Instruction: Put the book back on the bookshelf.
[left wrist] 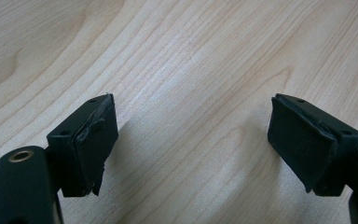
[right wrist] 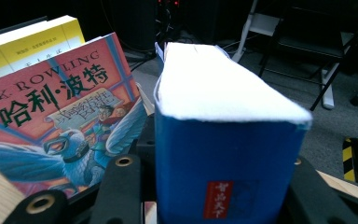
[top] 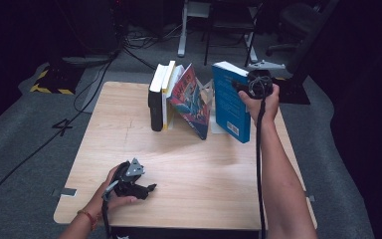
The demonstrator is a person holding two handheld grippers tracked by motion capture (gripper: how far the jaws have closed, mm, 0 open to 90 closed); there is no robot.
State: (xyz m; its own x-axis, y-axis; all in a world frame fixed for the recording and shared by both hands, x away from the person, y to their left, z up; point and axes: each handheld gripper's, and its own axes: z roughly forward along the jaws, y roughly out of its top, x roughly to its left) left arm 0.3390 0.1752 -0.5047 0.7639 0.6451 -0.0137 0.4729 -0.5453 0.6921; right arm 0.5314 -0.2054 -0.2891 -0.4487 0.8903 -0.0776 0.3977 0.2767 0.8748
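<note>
Currently, the blue book is clamped at its spine by the right gripper, jaws closed on either side of it. In the right gripper view the blue spine is seen between the two black jaws, white page edges facing up. The book is stood upright near the far right of the worktop, just beside a white bookend.

To its left, a red illustrated paperback is leaned diagonally, top resting against a yellow book, which is stood next to a black book. The red cover and the yellow book are also seen in the right gripper view.

The left gripper is rested low at the near left of the worktop, well apart from the books. Its jaws are spread wide with nothing between them; bare wood is seen under the pads.
</note>
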